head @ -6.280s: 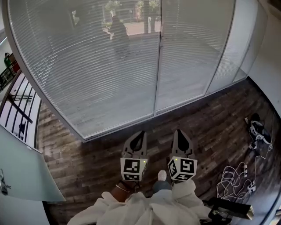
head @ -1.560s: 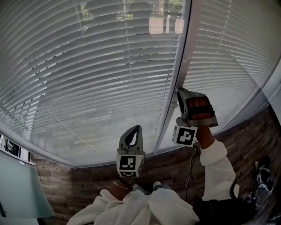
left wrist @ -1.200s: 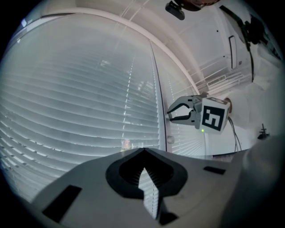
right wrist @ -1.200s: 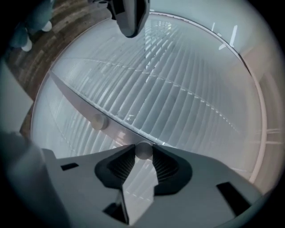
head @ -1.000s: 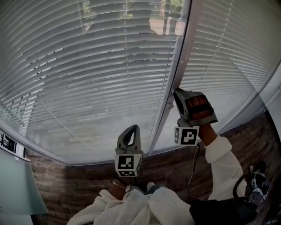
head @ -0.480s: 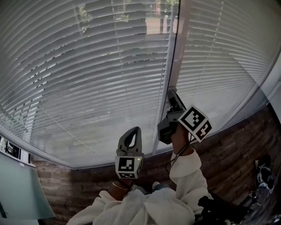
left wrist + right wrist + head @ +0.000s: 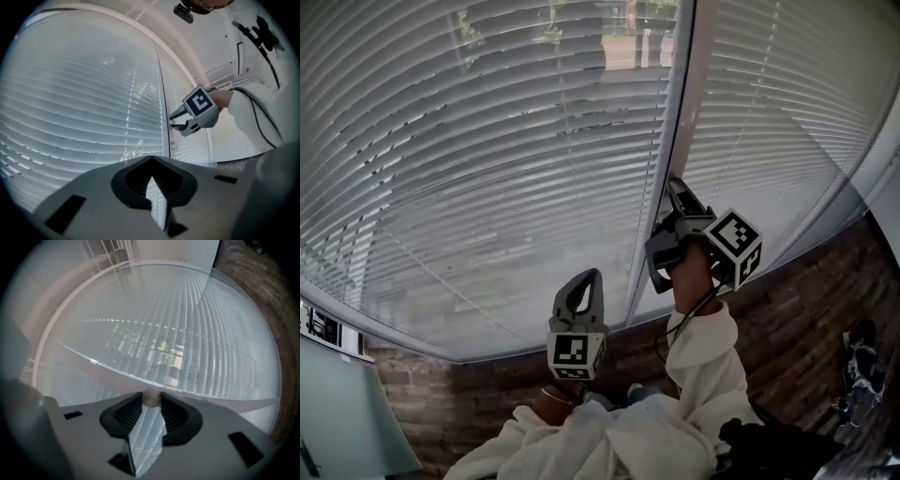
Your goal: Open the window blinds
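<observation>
Head view puts the blinds (image 7: 487,141) right in front of you. They hang down over the whole window, slats tilted nearly shut, with only thin slits of the outdoors between them and a little more showing near the top edge. A pale upright frame post (image 7: 682,103) splits them into a wide left pane and a narrower right one.

Your right tool (image 7: 677,192) is up against that post, rolled onto its side, about halfway down the window. In the right gripper view its jaws stand apart and have just been closing a little. A small round knob (image 7: 151,398) sits right at their tips, but you cannot tell whether the pads touch it.

Your left tool (image 7: 591,277) is lower, near the bottom edge of the left pane, pointing at the slats and clear of them. The left gripper view shows its jaws closed together with nothing between them. Below the window runs the dark plank floor (image 7: 811,281).
</observation>
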The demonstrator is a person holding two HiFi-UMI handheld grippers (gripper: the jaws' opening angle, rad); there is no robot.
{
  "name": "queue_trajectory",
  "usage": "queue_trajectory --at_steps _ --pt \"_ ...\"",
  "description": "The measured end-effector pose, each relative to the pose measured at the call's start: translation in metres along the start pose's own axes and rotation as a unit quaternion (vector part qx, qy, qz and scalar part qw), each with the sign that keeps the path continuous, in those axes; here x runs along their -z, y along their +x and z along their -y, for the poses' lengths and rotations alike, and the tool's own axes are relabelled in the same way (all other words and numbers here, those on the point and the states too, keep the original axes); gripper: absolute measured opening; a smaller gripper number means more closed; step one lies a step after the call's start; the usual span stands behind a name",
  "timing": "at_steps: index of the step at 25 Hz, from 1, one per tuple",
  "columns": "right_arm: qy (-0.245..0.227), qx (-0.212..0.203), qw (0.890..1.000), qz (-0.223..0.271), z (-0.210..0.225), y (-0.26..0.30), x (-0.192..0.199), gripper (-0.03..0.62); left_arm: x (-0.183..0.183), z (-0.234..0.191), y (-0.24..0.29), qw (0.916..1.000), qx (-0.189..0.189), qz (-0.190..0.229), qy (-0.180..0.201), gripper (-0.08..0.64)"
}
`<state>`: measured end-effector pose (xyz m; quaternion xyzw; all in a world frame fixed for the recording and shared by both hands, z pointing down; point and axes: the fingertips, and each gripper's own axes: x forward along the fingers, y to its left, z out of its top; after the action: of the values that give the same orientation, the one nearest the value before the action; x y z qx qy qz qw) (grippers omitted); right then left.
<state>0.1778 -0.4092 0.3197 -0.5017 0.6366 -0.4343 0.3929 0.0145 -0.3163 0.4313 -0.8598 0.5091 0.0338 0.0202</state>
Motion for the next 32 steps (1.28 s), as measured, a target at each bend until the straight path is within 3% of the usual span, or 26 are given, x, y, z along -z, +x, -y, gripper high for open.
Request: queue_trajectory --at_steps 3,8,12,15,18,23,25,32 --pt "-0.037 -0.002 0.999 0.005 -0.001 -0.001 0.0 0.13 0.001 -0.004 -0.001 1.0 0.001 0.0 0.0 -0.002" --pt "-0.167 -0.005 0.986 -0.008 -0.006 0.001 0.0 0.129 0.0 -0.013 0.001 1.0 -0.005 0.006 0.002 -0.002" --pt "-0.311 0.01 0.95 -0.013 -0.007 0.001 0.003 0.129 -0.002 -0.01 0.003 0.9999 -0.003 0.008 0.006 -0.002" --pt "-0.391 0.026 0.92 -0.011 -0.007 0.0 0.003 0.129 -0.004 -0.01 0.001 0.9998 -0.007 0.012 0.014 -0.002" --pt "-0.473 0.04 0.88 -0.009 -0.008 -0.001 0.004 0.129 -0.003 -0.012 -0.001 0.9997 -0.013 0.01 0.017 -0.002" --pt "-0.626 0.065 0.777 -0.011 -0.008 0.0 0.007 0.129 -0.002 -0.016 -0.004 0.9996 -0.022 0.007 0.019 -0.002" --pt "-0.666 0.07 0.742 -0.014 -0.009 0.0 0.009 0.129 -0.002 -0.017 -0.005 0.9995 -0.025 0.006 0.02 -0.002" --pt "-0.763 0.077 0.641 -0.016 -0.013 0.001 0.012 0.129 -0.001 -0.02 -0.006 0.9992 -0.034 0.004 0.018 -0.002"
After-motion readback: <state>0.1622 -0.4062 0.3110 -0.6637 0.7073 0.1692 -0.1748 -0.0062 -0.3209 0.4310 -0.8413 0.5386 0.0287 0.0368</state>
